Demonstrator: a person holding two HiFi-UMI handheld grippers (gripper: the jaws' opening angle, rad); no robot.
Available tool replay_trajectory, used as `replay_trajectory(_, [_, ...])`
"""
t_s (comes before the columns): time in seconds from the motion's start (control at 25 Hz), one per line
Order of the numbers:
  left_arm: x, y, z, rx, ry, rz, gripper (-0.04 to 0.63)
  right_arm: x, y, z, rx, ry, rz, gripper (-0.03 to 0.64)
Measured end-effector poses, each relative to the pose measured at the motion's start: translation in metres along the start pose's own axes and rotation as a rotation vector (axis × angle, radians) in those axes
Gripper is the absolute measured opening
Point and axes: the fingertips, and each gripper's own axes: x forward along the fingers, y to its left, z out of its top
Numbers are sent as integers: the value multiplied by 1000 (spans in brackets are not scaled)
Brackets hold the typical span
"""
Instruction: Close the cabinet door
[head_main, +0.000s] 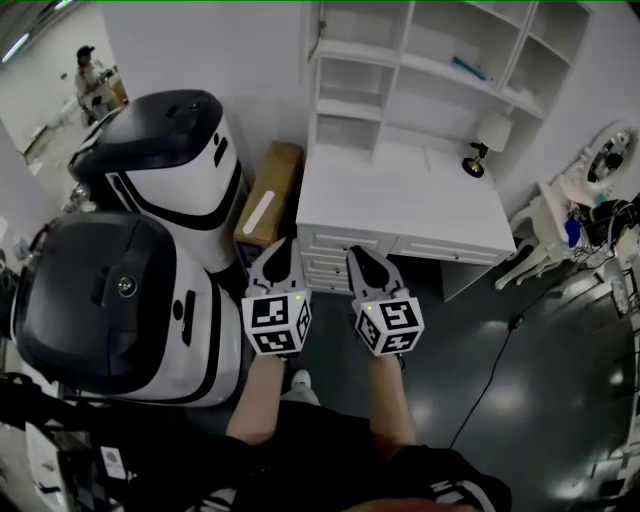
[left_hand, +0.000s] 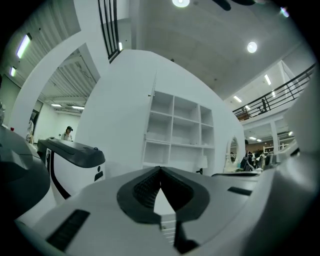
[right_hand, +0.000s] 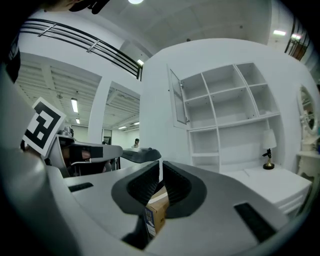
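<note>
A white desk hutch of open shelves (head_main: 420, 60) stands ahead of me. Its narrow glass cabinet door (right_hand: 176, 97) hangs open at the hutch's upper left corner; it also shows in the head view (head_main: 316, 30) and edge-on in the left gripper view (left_hand: 151, 107). Both grippers point level at the hutch and stay well short of it, in front of the desk. The left gripper (head_main: 283, 246) (left_hand: 160, 169) is shut, tips touching, empty. The right gripper (head_main: 359, 256) (right_hand: 160, 164) has its jaws a narrow slit apart, with nothing between them.
The white desk (head_main: 400, 205) carries a small lamp (head_main: 485, 135). A cardboard box (head_main: 268, 200) leans at its left. Two large white-and-black machines (head_main: 170, 160) (head_main: 100, 300) crowd the left side. A white vanity (head_main: 600, 170) and a floor cable (head_main: 490, 370) lie right. A person (head_main: 90, 75) stands far off.
</note>
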Motion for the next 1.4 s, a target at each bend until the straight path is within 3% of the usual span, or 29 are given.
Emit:
replay_trajectory(0.24, [33,41,7,-2,19,17,11,50,3,5,1,10,2,40])
replay_trajectory(0.84, [77,65,60,-56,-96,-93,12,118,23,31,-125,19,-41,40])
replay_trajectory(1.0, [76,85,63,-75,-108,-73,12,133,30,44,-157,-5,-43,40])
replay_trajectory(1.2, [68,120,58,-78,-109,-5,12,147,51,37,-173,1,11,40])
replay_trajectory(1.4, [61,133,60,-65,-134,8,12,164,61,43,-189,-17,52,40])
